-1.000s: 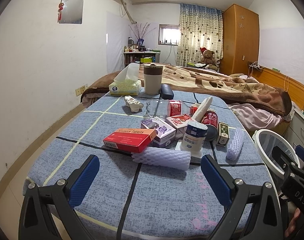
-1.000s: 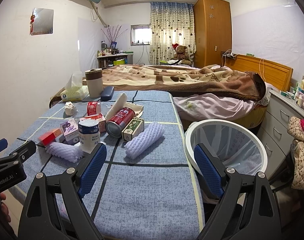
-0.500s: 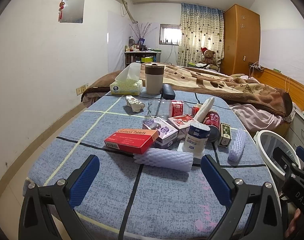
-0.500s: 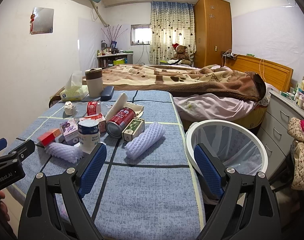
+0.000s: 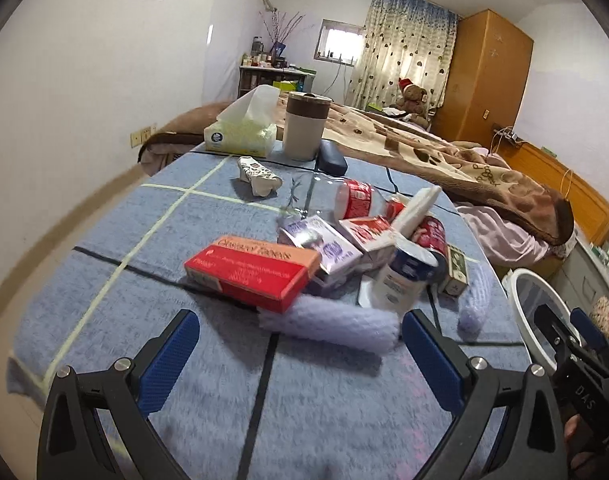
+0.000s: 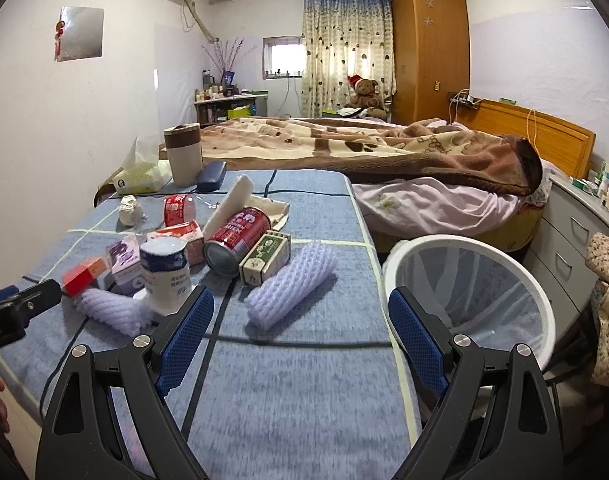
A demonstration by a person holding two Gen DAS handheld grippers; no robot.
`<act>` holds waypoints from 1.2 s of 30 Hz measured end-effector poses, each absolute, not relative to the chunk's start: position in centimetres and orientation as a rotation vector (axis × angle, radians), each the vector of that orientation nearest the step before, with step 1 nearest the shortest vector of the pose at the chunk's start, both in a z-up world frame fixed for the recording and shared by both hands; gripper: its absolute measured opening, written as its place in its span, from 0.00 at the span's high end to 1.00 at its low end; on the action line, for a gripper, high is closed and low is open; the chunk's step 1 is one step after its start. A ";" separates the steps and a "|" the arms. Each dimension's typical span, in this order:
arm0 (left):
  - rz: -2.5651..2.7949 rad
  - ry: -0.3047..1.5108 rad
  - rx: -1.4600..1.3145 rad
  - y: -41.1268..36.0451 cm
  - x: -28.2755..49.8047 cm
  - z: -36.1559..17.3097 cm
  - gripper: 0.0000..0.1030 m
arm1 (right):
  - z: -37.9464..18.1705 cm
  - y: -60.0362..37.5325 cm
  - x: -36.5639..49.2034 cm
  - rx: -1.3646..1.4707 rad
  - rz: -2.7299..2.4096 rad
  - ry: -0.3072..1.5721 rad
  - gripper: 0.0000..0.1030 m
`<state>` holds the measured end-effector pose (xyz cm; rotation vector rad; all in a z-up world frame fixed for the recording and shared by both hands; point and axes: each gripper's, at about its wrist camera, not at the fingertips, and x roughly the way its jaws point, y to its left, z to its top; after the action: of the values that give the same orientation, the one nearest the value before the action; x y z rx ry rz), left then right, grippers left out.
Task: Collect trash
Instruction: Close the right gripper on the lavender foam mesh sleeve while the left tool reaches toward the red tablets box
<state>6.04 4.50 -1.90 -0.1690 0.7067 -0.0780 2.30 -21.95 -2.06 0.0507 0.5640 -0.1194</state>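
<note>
Trash lies heaped on a blue cloth-covered table (image 5: 152, 240): a red tablet box (image 5: 250, 272), a purple box (image 5: 324, 246), a white-and-blue bottle (image 5: 402, 280), a red can (image 6: 234, 240), a green box (image 6: 264, 258) and two lilac foam nets (image 5: 332, 326) (image 6: 290, 290). A white bin (image 6: 480, 288) with a clear liner stands off the table's right edge. My left gripper (image 5: 300, 352) hangs open just before the near foam net. My right gripper (image 6: 300, 332) is open too, low over the table in front of the other net.
At the table's far end stand a tissue box (image 5: 240, 134), a lidded cup (image 5: 304, 126), a dark case (image 5: 332, 158) and a crumpled wrapper (image 5: 258, 174). A bed with a brown blanket (image 6: 364, 148) lies beyond. Drawers (image 6: 576, 236) stand at the right.
Both grippers have moved forward and lower toward the pile; the left view has tilted. Nothing on the table has moved, and both stay open.
</note>
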 end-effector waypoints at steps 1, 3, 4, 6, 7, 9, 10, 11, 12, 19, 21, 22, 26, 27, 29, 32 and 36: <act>-0.069 0.715 -0.173 4.8 6.7 -2.2 0.00 | -2.2 -22.0 2.9 0.053 -0.120 0.574 0.12; -0.046 0.732 -0.166 5.3 8.0 -2.7 0.00 | -2.7 -22.2 4.0 0.063 -0.126 0.593 0.12; -0.033 0.739 -0.167 5.6 8.6 -3.0 0.00 | -2.9 -22.3 4.5 0.070 -0.125 0.606 0.12; -0.030 0.749 -0.178 6.4 9.7 -3.6 0.00 | -3.4 -22.4 5.4 0.086 -0.125 0.623 0.12; -0.022 0.770 -0.183 6.7 10.3 -3.9 0.00 | -3.7 -22.5 5.8 0.087 -0.133 0.632 0.12; -0.019 0.802 -0.195 7.5 11.4 -4.6 0.01 | -4.2 -22.6 6.6 0.093 -0.148 0.662 0.14; -0.011 0.819 -0.205 7.8 11.8 -4.8 0.03 | -4.2 -22.5 6.7 0.098 -0.146 0.666 0.18; -0.020 0.816 -0.214 8.2 11.9 -4.9 0.03 | -4.3 -22.4 7.0 0.099 -0.146 0.668 0.19; -0.031 0.819 -0.216 8.4 12.2 -5.0 0.03 | -4.4 -22.3 7.4 0.099 -0.145 0.679 0.19; -0.075 0.851 -0.168 8.0 12.7 -5.6 0.03 | -5.7 -22.1 9.6 0.153 -0.110 0.765 0.29; -0.080 0.858 -0.146 7.9 12.8 -5.6 0.03 | -5.9 -21.8 9.9 0.154 -0.096 0.778 0.41; -0.083 0.862 -0.136 7.9 12.9 -5.7 0.03 | -6.0 -21.9 10.1 0.157 -0.089 0.785 0.47; -0.051 0.896 -0.110 8.8 13.3 -6.4 0.04 | -6.2 -21.3 10.5 0.148 -0.064 0.807 0.54; -0.048 0.893 -0.114 9.1 13.2 -6.4 0.04 | -6.3 -21.3 10.6 0.149 -0.056 0.813 0.58; -0.034 0.893 -0.131 10.1 13.1 -6.5 0.04 | -6.4 -21.3 10.6 0.153 -0.053 0.822 0.59; -0.001 0.894 -0.129 11.2 12.9 -6.6 0.04 | -6.2 -21.4 10.3 0.153 -0.044 0.809 0.66; 0.058 0.897 -0.107 12.6 12.9 -6.6 0.04 | -6.1 -21.7 10.4 0.163 -0.025 0.805 0.75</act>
<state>12.88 12.62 -6.56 -0.1072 0.8971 0.0581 10.43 -21.66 -6.10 0.1635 0.8049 -0.0249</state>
